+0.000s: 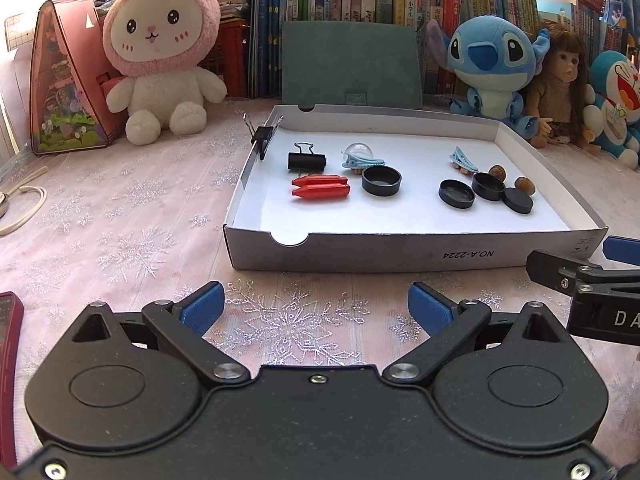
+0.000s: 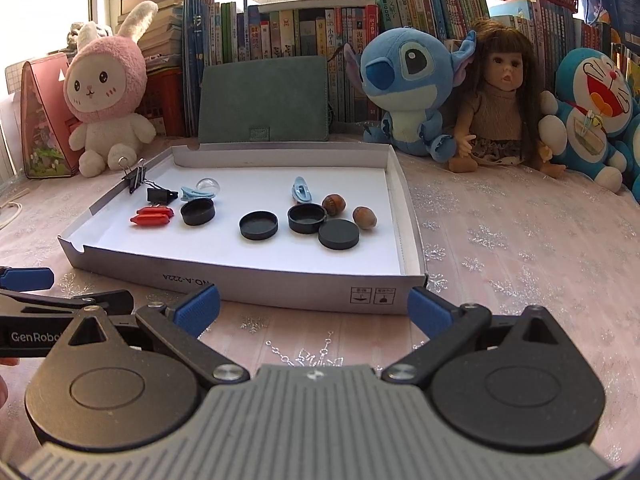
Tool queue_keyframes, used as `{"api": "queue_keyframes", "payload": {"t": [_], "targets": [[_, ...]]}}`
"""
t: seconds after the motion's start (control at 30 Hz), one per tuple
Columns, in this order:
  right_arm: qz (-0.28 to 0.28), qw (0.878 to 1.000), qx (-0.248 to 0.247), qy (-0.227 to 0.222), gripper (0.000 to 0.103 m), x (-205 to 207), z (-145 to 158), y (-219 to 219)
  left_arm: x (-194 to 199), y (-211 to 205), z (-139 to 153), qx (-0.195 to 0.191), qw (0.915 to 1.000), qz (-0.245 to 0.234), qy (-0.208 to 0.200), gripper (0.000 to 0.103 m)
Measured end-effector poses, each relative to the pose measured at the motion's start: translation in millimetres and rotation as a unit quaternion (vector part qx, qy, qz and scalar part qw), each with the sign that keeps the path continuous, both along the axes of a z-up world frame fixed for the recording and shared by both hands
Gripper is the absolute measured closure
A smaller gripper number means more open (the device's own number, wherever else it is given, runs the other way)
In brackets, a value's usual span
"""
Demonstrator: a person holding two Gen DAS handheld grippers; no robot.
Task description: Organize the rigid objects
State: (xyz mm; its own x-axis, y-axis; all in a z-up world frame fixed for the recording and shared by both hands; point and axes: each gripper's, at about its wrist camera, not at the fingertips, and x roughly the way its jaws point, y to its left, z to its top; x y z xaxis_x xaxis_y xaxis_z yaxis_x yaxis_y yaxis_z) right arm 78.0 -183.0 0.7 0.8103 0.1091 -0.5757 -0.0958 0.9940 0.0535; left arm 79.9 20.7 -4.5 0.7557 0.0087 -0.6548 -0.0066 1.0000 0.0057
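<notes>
A shallow white cardboard box [image 1: 400, 256] [image 2: 248, 280] lies on the table. Inside it are two red capsules [image 1: 320, 187] [image 2: 152, 215], a black binder clip [image 1: 306, 160] [image 2: 160, 195], two blue hair clips [image 1: 362, 157] [image 1: 462, 160] [image 2: 301, 191], several black round lids [image 1: 381, 181] [image 2: 258, 225] and two brown nuts [image 1: 525, 185] [image 2: 364, 217]. Another binder clip [image 1: 262, 136] [image 2: 134, 178] grips the box's left wall. My left gripper [image 1: 316, 304] and my right gripper [image 2: 314, 306] hover open and empty in front of the box.
Plush toys stand behind the box: a pink rabbit [image 1: 160, 52], a blue creature [image 1: 492, 64], a doll [image 2: 500, 96] and a blue cat [image 2: 596, 108]. A green pouch [image 1: 350, 64] leans on rows of books. A cord [image 1: 24, 208] lies far left.
</notes>
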Motion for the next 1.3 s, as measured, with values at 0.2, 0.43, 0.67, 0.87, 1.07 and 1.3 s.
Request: {"api": "queue_keyframes", "payload": {"t": [0.2,0.43,0.67,0.87,1.07,1.3], "targets": [[-0.004,1.0,-0.012,0.022,0.0,9,-10,5,5,1,-6,0.004,1.0,0.004,-0.002,0.004],[-0.01,0.999,-0.011,0.033,0.0,14,-18,7,10,3,-10,0.005,0.9999,0.007,-0.009,0.001],[-0.015,0.999,-0.014,0.04,0.0,21,-19,8,9,3,-11,0.004,0.9999,0.007,-0.009,0.0],[-0.014,0.999,-0.013,0.04,0.0,21,-20,8,9,3,-11,0.004,0.9999,0.007,-0.009,0.0],[-0.014,0.999,-0.012,0.04,0.0,20,-20,8,9,3,-10,0.005,0.9999,0.008,-0.009,0.0],[-0.014,0.999,-0.014,0.04,0.0,20,-20,8,9,2,-11,0.007,0.9999,0.008,-0.009,0.0]]}}
